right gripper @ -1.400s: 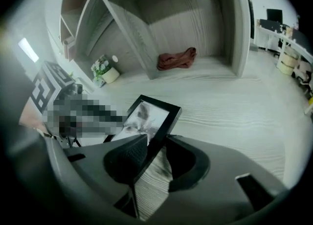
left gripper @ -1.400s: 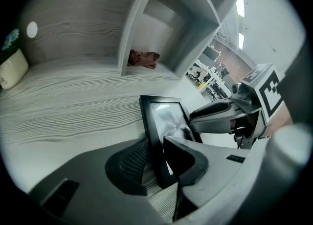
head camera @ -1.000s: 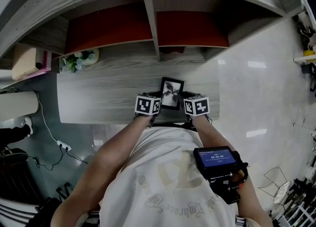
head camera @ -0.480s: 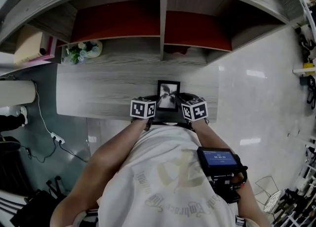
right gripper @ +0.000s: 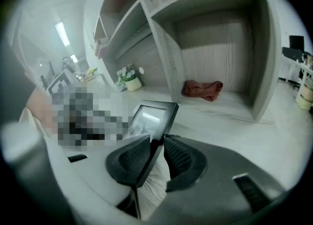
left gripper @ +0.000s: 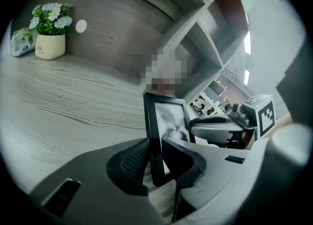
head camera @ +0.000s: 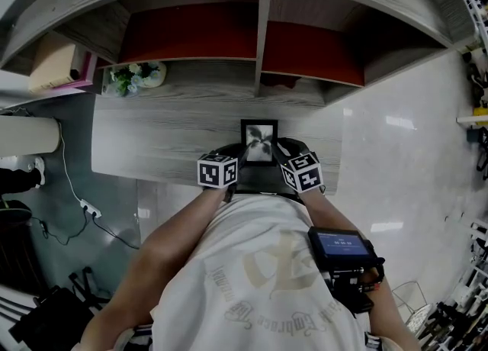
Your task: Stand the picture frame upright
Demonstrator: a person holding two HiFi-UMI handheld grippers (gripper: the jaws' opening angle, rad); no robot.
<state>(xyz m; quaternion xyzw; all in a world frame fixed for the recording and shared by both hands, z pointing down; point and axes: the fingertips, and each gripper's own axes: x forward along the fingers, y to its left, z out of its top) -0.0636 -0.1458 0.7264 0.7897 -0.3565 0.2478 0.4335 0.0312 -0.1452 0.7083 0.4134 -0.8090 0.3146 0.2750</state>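
Your left gripper (left gripper: 155, 158) pinches the left side of the picture frame (head camera: 259, 142), pads tight on its black border. Your right gripper (right gripper: 157, 153) has the frame's right side between its jaws, which are closing on it. The frame is held roughly upright near the front edge of the table (head camera: 152, 143), about mid-width. Farther back, flower pot (head camera: 131, 78) at the back left corner, red cloth (right gripper: 202, 90) in the right compartment of the shelf (head camera: 264, 44)

Lower corner of picture frame (left gripper: 167, 123) hidden between left gripper (left gripper: 155, 154) jaws; photo subject too blurred to tell. Package (left gripper: 20, 43) beside flowers cut by lens edge. Tan box (head camera: 55, 63) partly hidden, kind unclear. Red cloth (right gripper: 202, 90): kind unclear.
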